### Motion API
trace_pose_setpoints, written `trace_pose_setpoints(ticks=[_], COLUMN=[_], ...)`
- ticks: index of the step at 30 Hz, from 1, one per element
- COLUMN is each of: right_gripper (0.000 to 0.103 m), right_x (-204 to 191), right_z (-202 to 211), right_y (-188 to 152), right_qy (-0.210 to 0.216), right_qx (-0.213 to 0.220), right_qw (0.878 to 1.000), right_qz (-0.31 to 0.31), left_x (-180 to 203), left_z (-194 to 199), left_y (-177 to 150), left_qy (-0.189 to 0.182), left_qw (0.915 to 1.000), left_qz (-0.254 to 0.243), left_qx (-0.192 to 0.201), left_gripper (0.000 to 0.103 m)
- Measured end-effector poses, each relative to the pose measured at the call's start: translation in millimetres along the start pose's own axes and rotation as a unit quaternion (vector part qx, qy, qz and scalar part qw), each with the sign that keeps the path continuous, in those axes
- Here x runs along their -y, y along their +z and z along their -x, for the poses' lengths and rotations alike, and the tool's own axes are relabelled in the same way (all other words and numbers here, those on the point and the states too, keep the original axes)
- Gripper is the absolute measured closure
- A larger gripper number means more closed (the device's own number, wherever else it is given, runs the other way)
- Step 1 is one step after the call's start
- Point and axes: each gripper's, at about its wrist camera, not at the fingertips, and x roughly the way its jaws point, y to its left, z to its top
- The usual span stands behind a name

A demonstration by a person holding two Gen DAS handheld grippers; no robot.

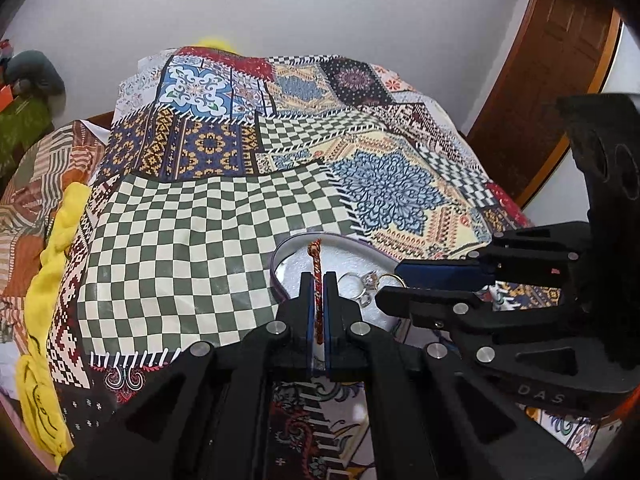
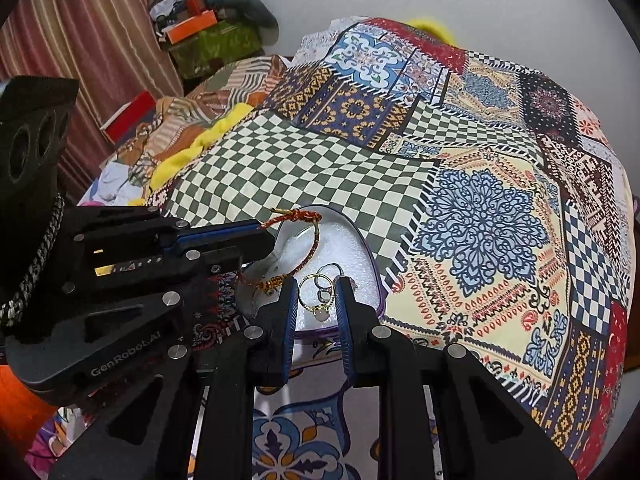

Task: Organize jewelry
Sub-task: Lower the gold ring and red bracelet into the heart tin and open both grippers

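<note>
While left gripper [image 1: 319, 280] pinches bracelet [image 1: 316, 276], only right wrist shows gold ring [image 2: 316, 294].

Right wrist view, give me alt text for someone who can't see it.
The right gripper hangs open around a gold ring in a white-lined jewelry box on a patchwork bedspread. From the left, the left gripper is shut on a red braided bracelet that drapes into the box.
</note>
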Motion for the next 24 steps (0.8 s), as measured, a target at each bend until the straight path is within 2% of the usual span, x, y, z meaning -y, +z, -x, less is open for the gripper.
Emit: trace_pose_setpoints(ticks=[6, 14, 24], right_gripper=[0.086, 0.086, 0.085], right_x=[2, 2, 3], right_z=[-11, -19, -25], right_y=[2, 6, 10], right_qy=[0.010, 0.026, 0.035], right_qx=[-0.014, -0.028, -0.045], right_qw=[1.000, 0.999, 0.998], right_qz=[-0.008, -0.019, -0.035], left_x=[-7, -2, -2], left_z=[-1, 6, 13], left_y=[-4, -15, -26], left_qy=[0.016, 0.037, 0.037], left_qw=[0.9998, 0.9985, 0.9982], left_qz=[-0.004, -0.036, -0.040], left_qx=[-0.009, -0.019, -0.027], left_gripper=[0.100, 0.081, 0.078])
